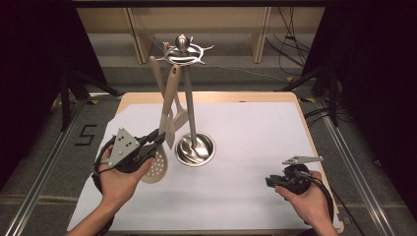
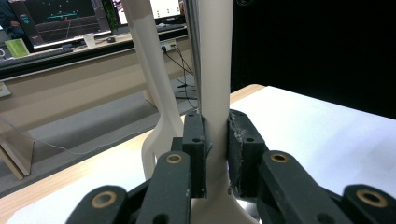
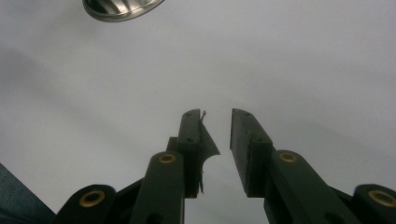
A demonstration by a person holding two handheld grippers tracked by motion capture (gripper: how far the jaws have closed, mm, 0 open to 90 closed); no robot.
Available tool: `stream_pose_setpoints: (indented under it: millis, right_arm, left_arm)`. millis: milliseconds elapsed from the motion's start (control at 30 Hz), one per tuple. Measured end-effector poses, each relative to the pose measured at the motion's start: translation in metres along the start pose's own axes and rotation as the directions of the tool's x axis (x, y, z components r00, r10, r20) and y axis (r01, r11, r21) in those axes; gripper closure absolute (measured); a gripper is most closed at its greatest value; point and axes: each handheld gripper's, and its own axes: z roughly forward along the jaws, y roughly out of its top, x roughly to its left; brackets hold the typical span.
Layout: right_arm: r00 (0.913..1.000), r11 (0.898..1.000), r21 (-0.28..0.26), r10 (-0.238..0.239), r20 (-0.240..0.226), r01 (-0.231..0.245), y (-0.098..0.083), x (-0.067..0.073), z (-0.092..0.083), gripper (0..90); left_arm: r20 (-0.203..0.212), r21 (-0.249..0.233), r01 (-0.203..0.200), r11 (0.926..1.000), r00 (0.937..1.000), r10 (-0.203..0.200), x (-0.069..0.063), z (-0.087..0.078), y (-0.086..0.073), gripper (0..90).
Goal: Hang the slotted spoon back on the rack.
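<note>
Taking the steel utensil stand point(image 1: 189, 98) as landmark and reading from left to right: the left hand-held gripper point(image 1: 156, 142) sits just left of the stand's round base point(image 1: 195, 149), low down, and its jaws are clamped on the handle of a beige slotted spoon point(image 1: 162, 132). In the left gripper view the pads point(image 2: 194, 154) press on both sides of that handle point(image 2: 214, 93), close to where it widens into the bowl. The spoon's long axis runs steeply up and slightly right from the gripper to the hook ring point(image 1: 186, 53) at the top of the stand, with the perforated bowl hanging at the bottom, left of the base and low over the desk point(image 1: 246, 147). A second beige utensil point(image 1: 172, 103) hangs just beside it, between the spoon and the pole, so any lift has to follow the handle's own line to clear the hook without knocking that neighbour.

Well to the right of the stand, the right hand-held gripper point(image 1: 269, 181) rests low over the white desk cover, jaws parted narrowly with nothing between them, pointing back toward the base point(image 3: 122, 8). The left hand is clearly the nearer one and does the work.
</note>
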Motion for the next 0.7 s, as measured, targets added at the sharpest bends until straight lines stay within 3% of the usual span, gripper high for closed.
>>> stream_pose_setpoints:
  millis: [700]
  right_arm:
    - [1.0000,1.000,-0.001,0.001,-0.002,-0.001,-0.001,0.000,-0.001,74.0]
  left_arm:
    - [0.010,0.017,0.021,0.9996,0.9997,-0.021,-0.004,0.016,-0.001,78.0]
